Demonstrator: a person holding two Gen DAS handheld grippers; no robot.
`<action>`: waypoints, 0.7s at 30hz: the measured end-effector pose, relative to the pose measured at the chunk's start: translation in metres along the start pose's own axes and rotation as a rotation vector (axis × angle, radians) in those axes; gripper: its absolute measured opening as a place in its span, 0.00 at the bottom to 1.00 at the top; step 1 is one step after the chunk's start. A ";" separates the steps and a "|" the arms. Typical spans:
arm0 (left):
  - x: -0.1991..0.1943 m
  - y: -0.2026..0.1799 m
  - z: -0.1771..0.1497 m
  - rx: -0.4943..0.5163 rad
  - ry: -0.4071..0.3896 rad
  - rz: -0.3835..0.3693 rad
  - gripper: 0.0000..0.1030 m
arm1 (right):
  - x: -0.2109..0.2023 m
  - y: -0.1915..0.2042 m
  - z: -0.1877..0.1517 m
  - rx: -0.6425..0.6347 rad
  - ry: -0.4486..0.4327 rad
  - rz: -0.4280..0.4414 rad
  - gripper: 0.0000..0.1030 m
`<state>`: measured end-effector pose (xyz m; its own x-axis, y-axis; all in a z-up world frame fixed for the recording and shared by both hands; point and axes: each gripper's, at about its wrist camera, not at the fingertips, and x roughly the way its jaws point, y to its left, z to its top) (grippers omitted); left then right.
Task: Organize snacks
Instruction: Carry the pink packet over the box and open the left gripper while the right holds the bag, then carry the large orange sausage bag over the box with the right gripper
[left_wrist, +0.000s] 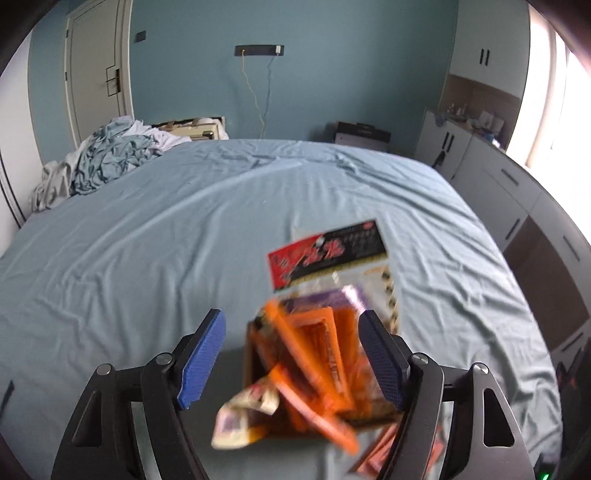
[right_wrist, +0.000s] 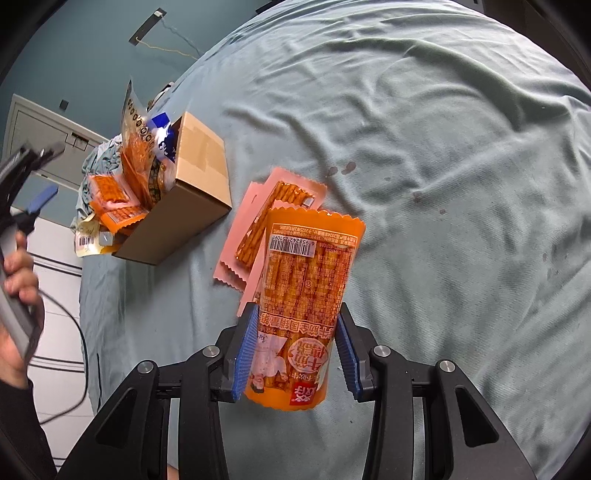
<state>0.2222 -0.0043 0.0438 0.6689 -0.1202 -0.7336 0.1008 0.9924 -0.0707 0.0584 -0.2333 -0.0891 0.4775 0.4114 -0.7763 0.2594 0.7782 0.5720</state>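
We are pinching an orange snack pack (right_wrist: 306, 310) upright in the right gripper (right_wrist: 295, 354) at lower centre, presumably to slot it on end into the cardboard box (right_wrist: 195, 192) at upper left (already crammed). The left gripper (left_wrist: 291, 358) is hanging spread and empty over that box; pink packets (right_wrist: 258, 221) are lying on the bedsheet (right_wrist: 443, 147).

A bed (right_wrist: 424, 147) with a wrinkled pale blue sheet carries a cardboard box (right_wrist: 188, 192) stuffed with snack packets, pink snack packets (right_wrist: 255, 221) just beside it, and crumpled laundry (left_wrist: 107, 155) at the far corner.
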 end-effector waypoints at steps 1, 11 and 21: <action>-0.004 0.002 -0.007 0.020 0.013 0.030 0.73 | -0.001 0.000 -0.001 0.000 -0.001 0.004 0.38; -0.070 0.031 -0.105 0.070 0.127 0.081 0.75 | -0.016 0.009 -0.007 -0.042 -0.056 0.002 0.38; -0.075 0.028 -0.143 0.136 0.084 -0.016 0.77 | -0.032 0.022 -0.017 -0.081 -0.116 -0.069 0.38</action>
<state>0.0691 0.0358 0.0000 0.6027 -0.1278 -0.7876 0.2134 0.9770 0.0048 0.0346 -0.2213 -0.0558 0.5557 0.3015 -0.7748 0.2288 0.8405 0.4911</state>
